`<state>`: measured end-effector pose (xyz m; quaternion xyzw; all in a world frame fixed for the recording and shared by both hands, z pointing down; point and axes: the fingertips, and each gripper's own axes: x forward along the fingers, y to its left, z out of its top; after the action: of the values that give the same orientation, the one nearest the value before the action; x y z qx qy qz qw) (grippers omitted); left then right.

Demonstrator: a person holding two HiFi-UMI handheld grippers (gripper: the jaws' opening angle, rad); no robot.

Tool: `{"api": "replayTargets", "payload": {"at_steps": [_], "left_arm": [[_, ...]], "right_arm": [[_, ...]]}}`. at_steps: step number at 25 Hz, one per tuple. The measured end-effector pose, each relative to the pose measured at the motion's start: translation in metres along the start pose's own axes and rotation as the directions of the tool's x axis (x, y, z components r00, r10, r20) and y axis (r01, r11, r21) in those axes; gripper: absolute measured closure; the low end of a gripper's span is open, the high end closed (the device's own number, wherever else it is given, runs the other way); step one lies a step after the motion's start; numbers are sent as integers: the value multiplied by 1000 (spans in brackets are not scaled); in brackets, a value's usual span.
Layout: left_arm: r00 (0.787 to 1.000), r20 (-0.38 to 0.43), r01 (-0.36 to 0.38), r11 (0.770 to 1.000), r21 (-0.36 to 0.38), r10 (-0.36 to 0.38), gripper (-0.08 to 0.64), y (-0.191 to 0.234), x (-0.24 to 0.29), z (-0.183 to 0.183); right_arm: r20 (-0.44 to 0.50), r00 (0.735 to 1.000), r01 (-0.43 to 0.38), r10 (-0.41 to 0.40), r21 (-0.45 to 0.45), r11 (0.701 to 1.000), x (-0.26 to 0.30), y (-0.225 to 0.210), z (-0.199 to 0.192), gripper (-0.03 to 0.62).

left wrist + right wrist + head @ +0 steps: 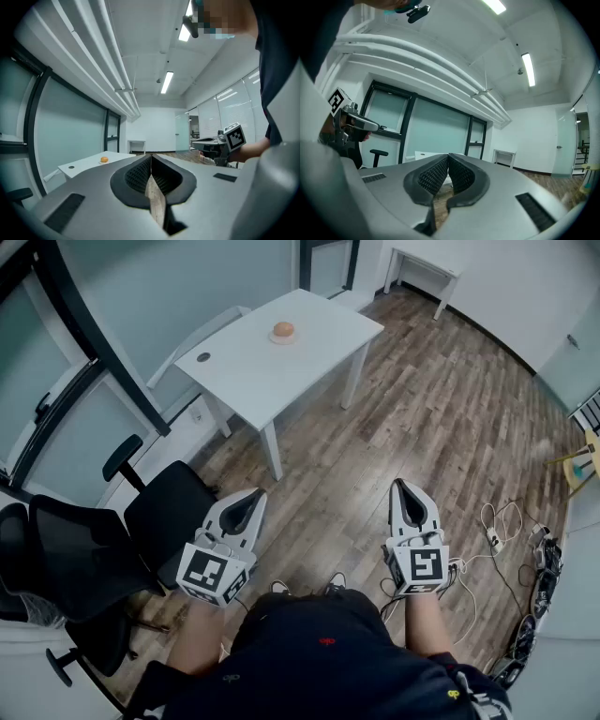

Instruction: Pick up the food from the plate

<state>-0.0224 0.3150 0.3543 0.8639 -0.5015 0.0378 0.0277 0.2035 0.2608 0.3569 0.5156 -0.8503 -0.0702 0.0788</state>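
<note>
Head view: both grippers hang low in front of you. The left gripper (255,495) and right gripper (402,486) both have their jaws closed on nothing. The food (283,330), round and orange, sits on a small plate (273,338) on the white tabletop (272,371), well apart from you across the floor. A chair (164,512) stands just beside your left side and cables (497,538) lie on the floor to your right, so either could snag you on the walk over.

Left gripper view: the jaws are together and empty. The food (104,159) is small and far off to the left of the jaw line. Arrive like this and the closed tips likely shove it off the plate. It looks round, so it may roll.

Right gripper view: the jaws are shut and empty. Only a strip of tabletop shows past the tips and no food, so aiming with this one is blind for now. Open the jaws before reaching, or the light plate may slide.
</note>
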Motion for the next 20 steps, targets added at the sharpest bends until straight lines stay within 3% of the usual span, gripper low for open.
{"api": "replayTargets", "payload": {"at_steps": [10,20], "left_arm": [[1000,3,-10,1000,0,10,537,3,-7,3],[1000,-1,-5,1000,5,5,537,-12,10,3]], "right_arm": [[0,1000,-25,25,-9,1000,2,13,2,568],[22,1000,-22,21,30,999,-6,-8,-4,568]]}}
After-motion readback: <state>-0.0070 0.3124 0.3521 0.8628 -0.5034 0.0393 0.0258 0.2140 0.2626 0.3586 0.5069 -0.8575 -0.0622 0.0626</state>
